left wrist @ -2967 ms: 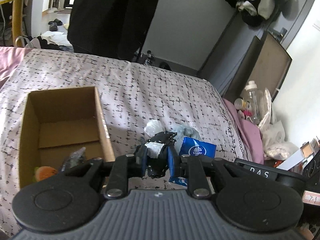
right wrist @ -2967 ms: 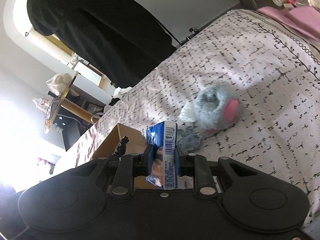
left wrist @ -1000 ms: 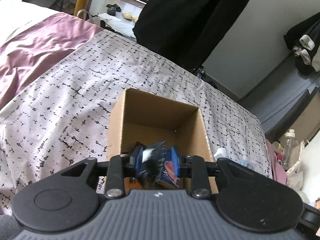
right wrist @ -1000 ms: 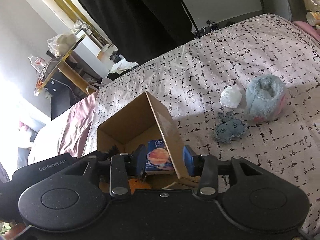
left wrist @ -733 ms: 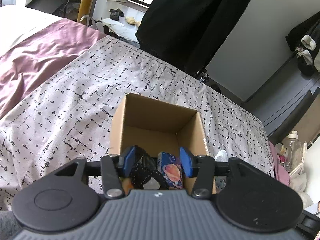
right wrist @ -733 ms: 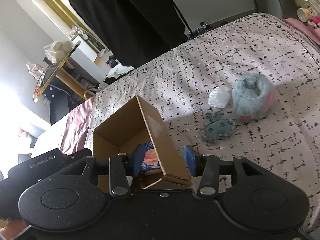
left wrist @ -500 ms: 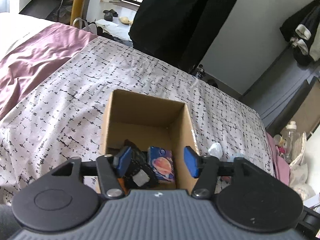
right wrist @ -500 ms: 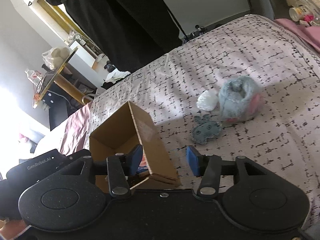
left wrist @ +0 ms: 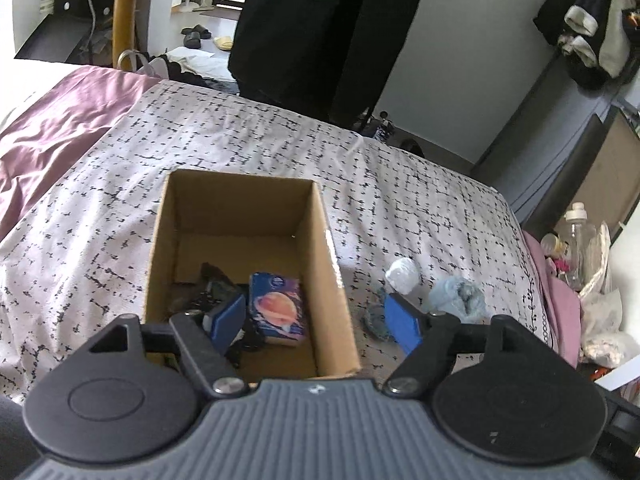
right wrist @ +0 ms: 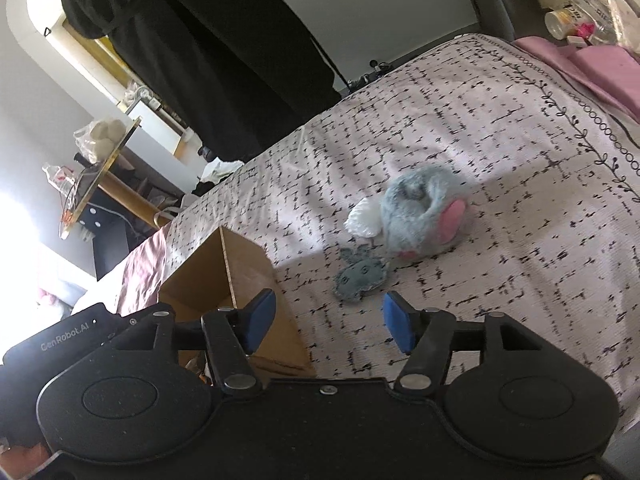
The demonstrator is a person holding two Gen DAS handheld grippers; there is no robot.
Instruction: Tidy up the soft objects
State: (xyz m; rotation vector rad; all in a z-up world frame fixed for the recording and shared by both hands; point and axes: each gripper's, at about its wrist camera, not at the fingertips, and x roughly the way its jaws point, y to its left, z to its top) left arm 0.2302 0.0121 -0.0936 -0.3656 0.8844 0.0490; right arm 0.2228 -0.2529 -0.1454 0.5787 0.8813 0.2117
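1. Left gripper [left wrist: 316, 318] hangs wide open and empty over the cardboard box [left wrist: 340, 280], tissue pack [left wrist: 277, 309] inside.
2. Right gripper [right wrist: 326, 320], spread and empty, faces the grey plush [right wrist: 420, 216], small fish toy [right wrist: 360, 274] and white wad [right wrist: 364, 218] on the bedspread [right wrist: 520, 140].
3. Risk: toys touch, so one pinch may drag two.

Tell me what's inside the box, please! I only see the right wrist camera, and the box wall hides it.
Observer: A blue tissue pack lies on the floor of the box.
Operator: Anything else in there?
Observer: Yes, a black bundle lies beside the pack.
Operator: Is the left gripper holding something?
Observer: No, the left gripper is open, and its fingers are empty.
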